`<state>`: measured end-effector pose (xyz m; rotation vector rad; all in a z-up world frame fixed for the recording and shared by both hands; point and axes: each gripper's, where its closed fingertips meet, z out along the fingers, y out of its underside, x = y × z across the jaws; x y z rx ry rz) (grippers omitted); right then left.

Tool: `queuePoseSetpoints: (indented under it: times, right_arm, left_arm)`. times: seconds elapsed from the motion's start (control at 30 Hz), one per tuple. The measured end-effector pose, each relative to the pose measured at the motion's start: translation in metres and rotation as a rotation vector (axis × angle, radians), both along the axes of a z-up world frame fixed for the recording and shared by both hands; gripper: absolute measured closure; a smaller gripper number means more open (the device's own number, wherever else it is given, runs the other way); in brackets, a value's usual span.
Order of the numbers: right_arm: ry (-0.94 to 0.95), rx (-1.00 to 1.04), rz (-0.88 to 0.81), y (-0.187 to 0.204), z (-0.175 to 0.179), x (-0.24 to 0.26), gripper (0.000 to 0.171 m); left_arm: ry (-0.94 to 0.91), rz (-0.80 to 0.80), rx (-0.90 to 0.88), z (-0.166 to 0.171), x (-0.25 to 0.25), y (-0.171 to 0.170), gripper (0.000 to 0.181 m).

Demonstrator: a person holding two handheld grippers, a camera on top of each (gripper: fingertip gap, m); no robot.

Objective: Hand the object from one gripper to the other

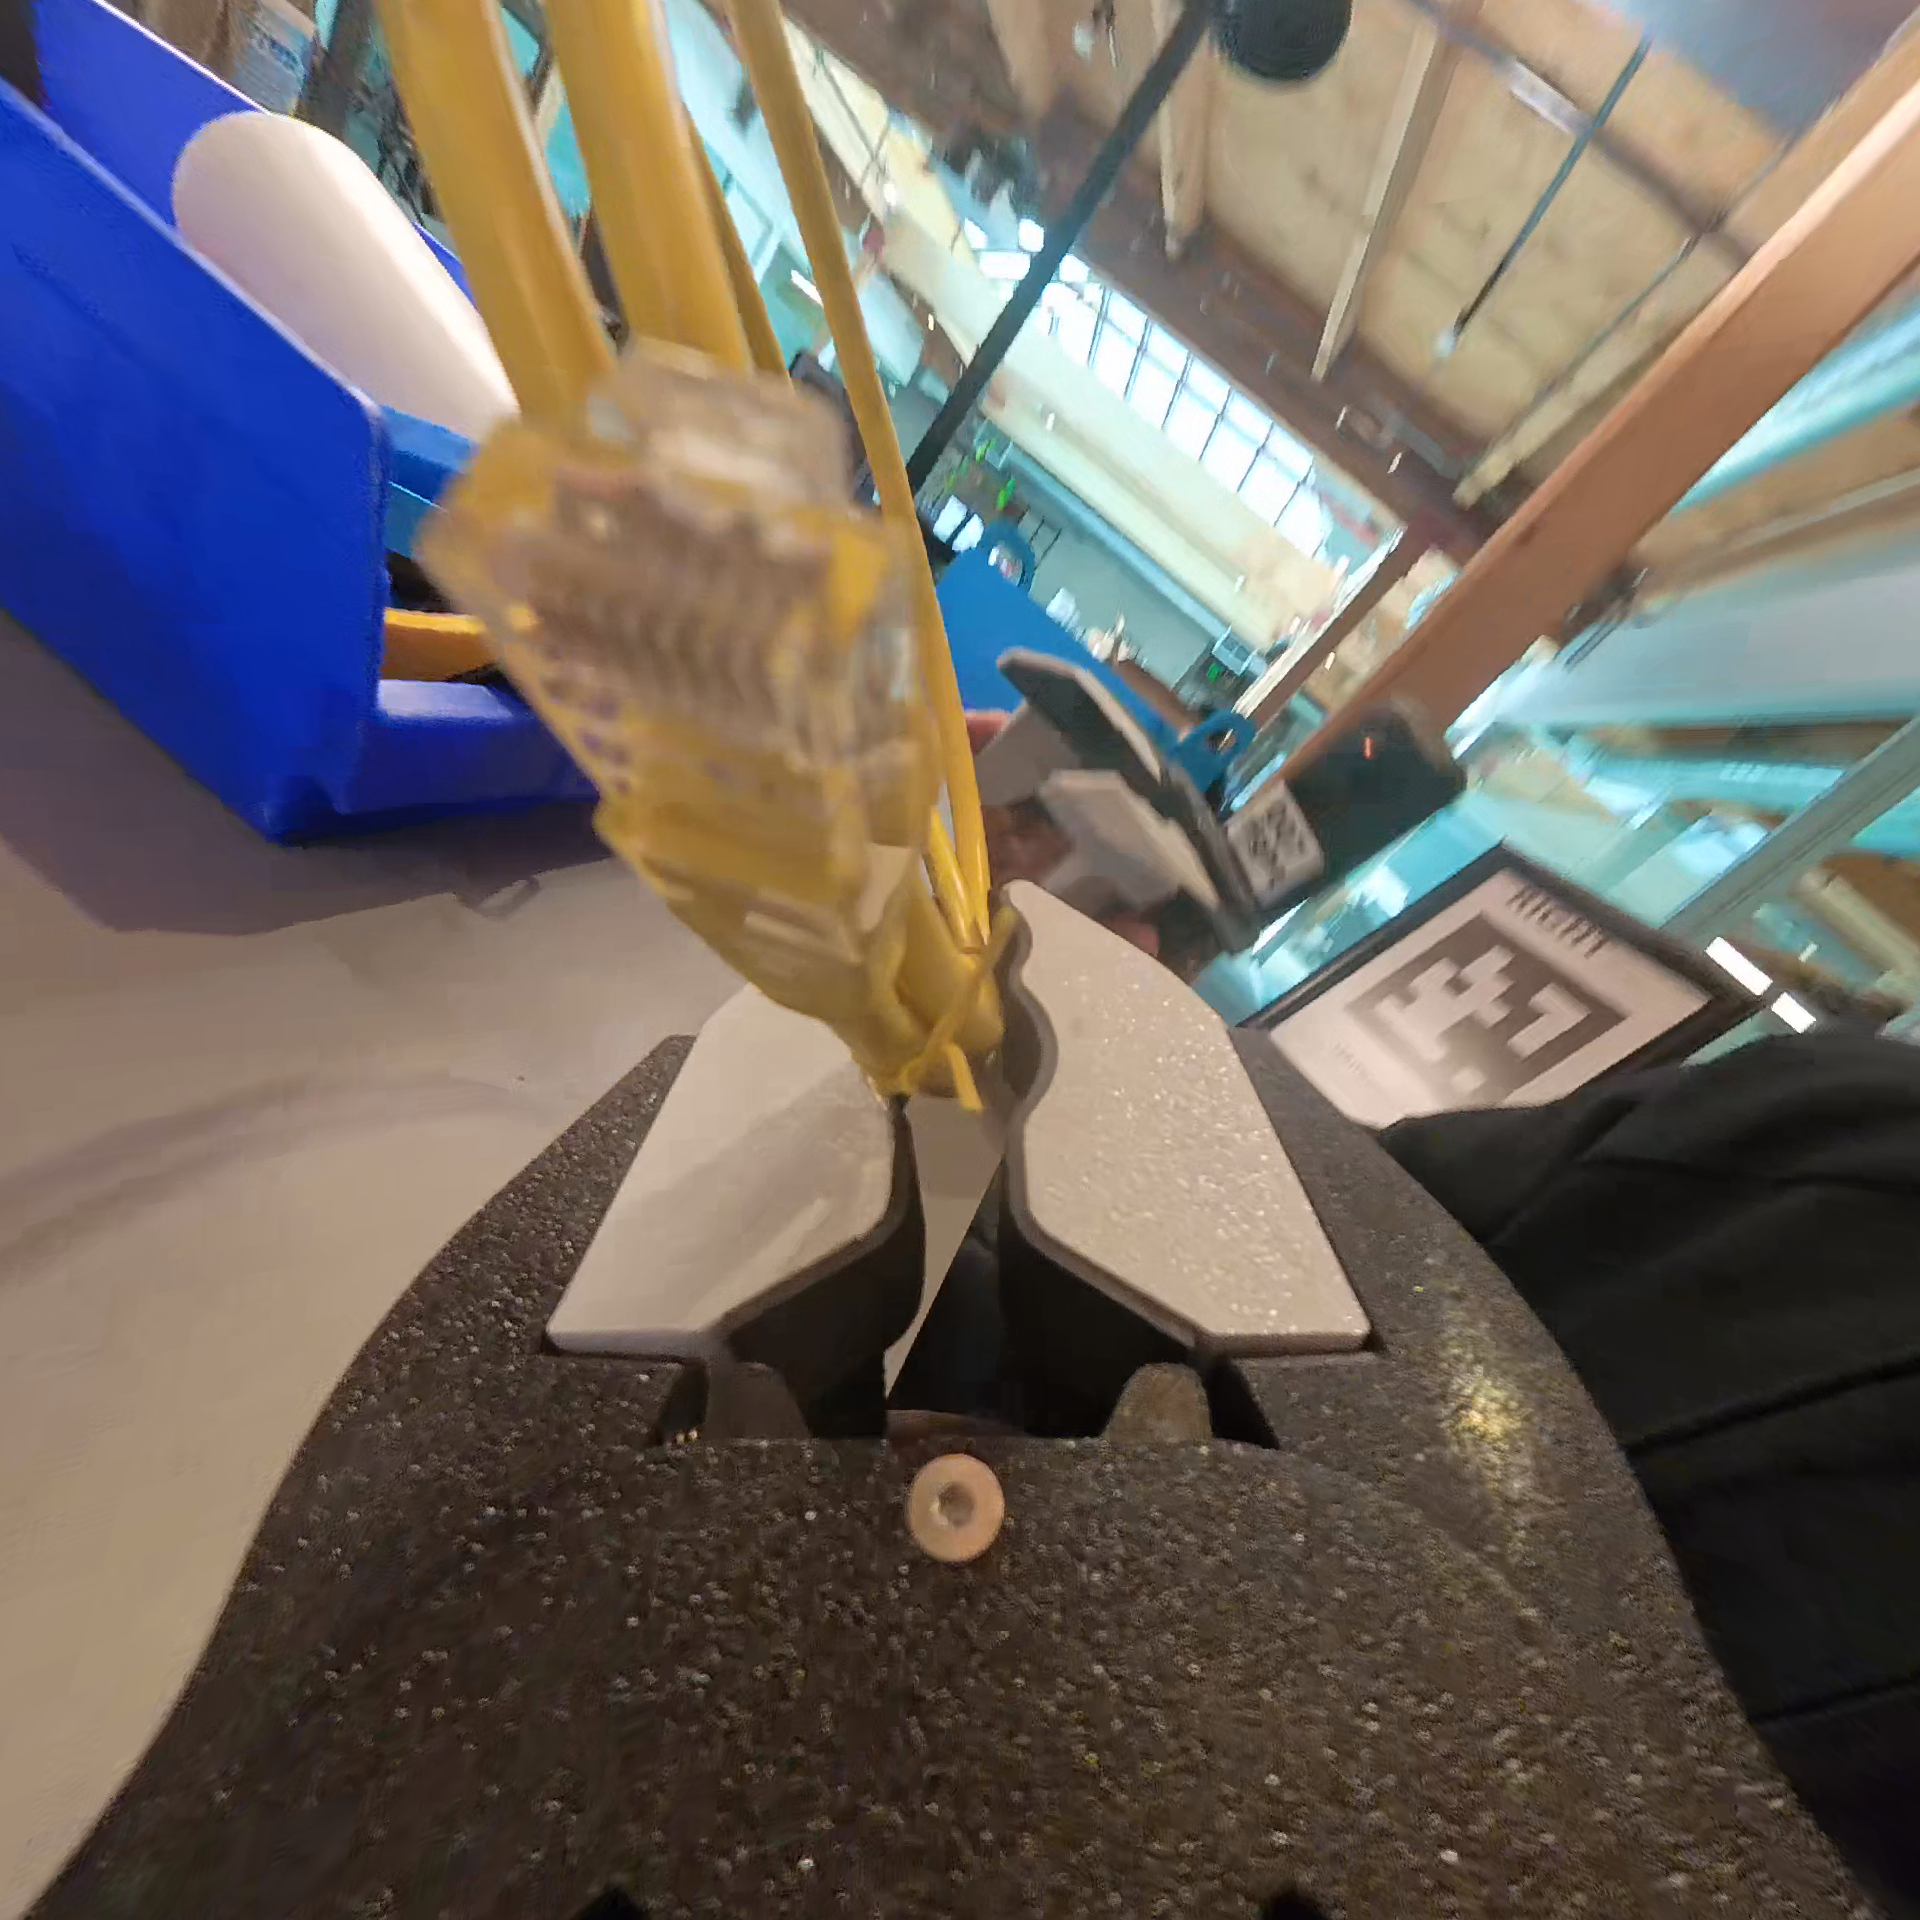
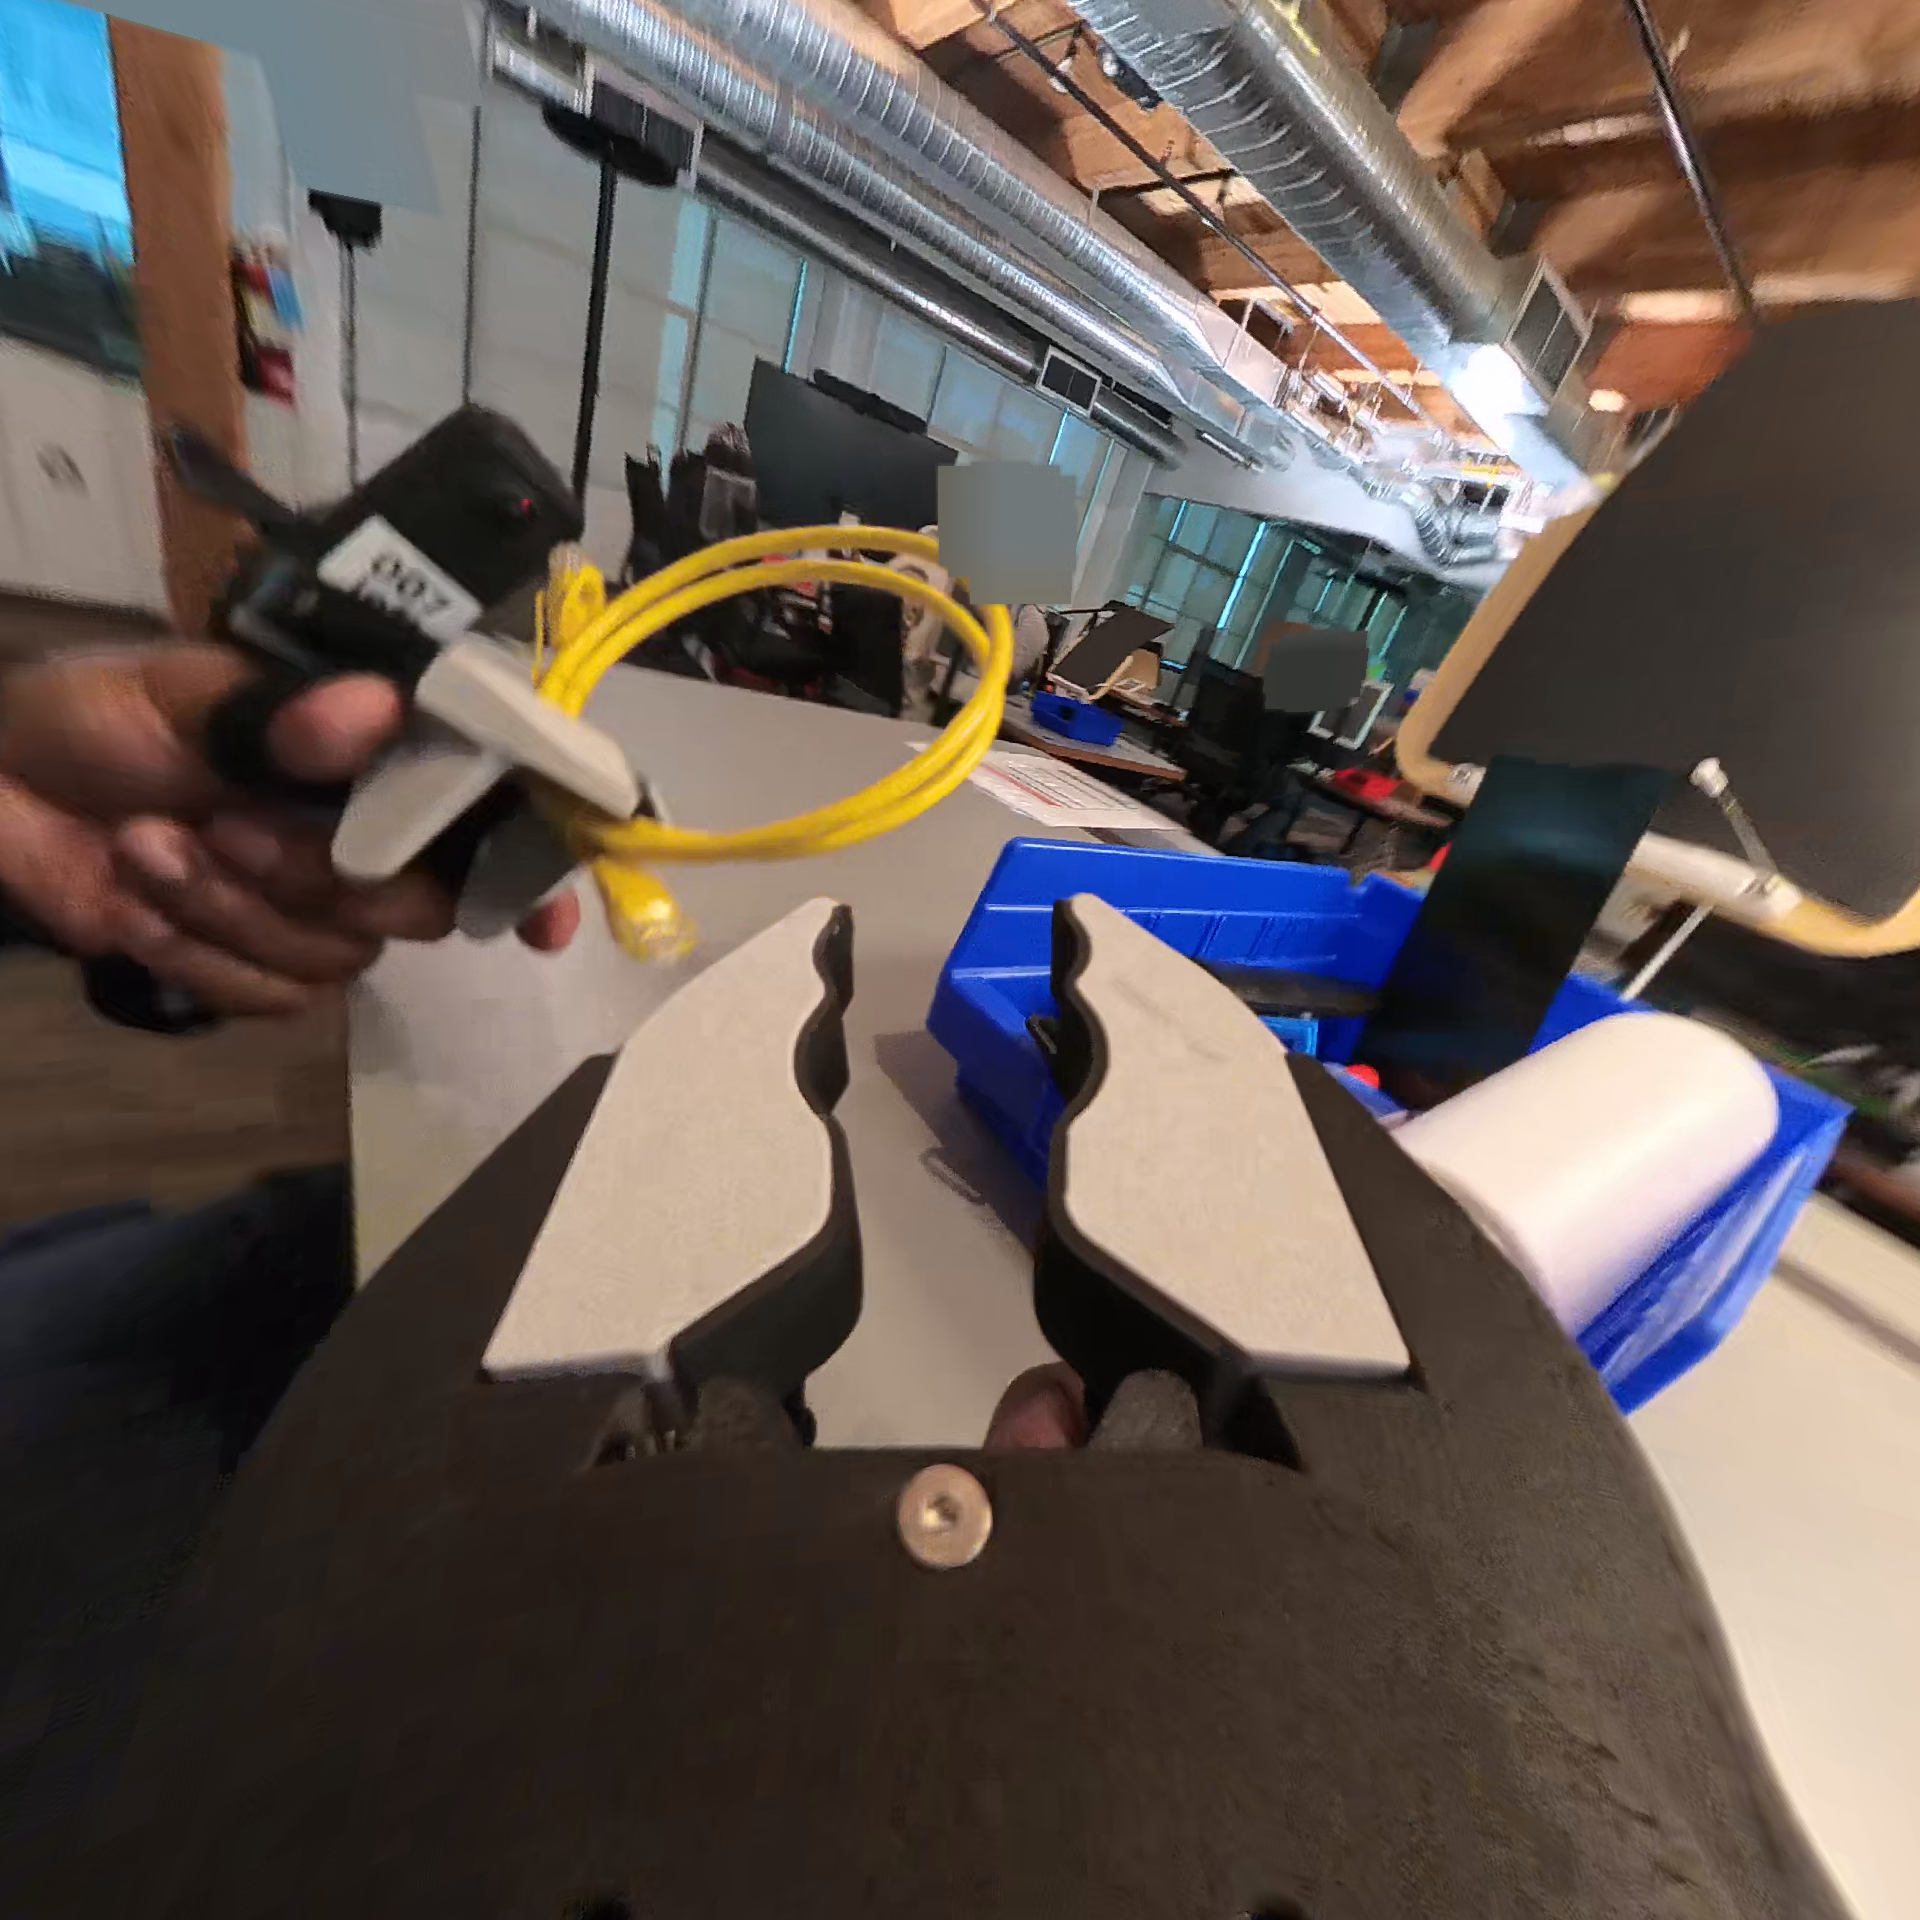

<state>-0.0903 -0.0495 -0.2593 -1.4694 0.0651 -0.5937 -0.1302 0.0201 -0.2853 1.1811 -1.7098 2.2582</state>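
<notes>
Yellow cable (image 1: 914, 966) pinched in left gripper (image 1: 961, 997), plug blurred; right gripper (image 2: 951, 925) spread, empty

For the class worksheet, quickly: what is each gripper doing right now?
Left gripper: closed on the coiled yellow cable.
Right gripper: open, holding nothing.

Bright, even indoor light; motion blur and fisheye bending toward edges.
</notes>
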Motion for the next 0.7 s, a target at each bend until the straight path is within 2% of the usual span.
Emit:
queuePoseSetpoints:
  times: [0.2, 0.3, 0.4, 0.53, 0.63, 0.7]
  right_arm:
    - [-0.527, -0.306, -0.151, 0.029, -0.03, -0.027, 0.119]
    - [-0.704, -0.388, -0.25, 0.034, -0.037, -0.026, 0.112]
    - [-0.797, -0.399, -0.322, 0.033, -0.034, -0.025, 0.109]
    - [-0.885, -0.427, -0.368, 0.033, -0.035, -0.026, 0.113]
    - [-0.938, -0.477, -0.408, 0.034, -0.04, -0.023, 0.121]
    - [-0.933, -0.506, -0.445, 0.032, -0.042, -0.017, 0.135]
  left_arm:
    - [0.132, 0.02, -0.206, 0.003, 0.009, 0.005, 0.17]
    - [0.157, -0.007, -0.247, 0.005, 0.007, -0.005, 0.17]
    - [0.18, -0.011, -0.237, 0.001, 0.006, -0.018, 0.17]
    - [0.219, 0.009, -0.217, -0.006, 0.007, -0.036, 0.17]
    - [0.22, 0.034, -0.171, -0.011, 0.006, -0.048, 0.17]
    - [0.206, 0.053, -0.126, -0.013, 0.005, -0.055, 0.17]
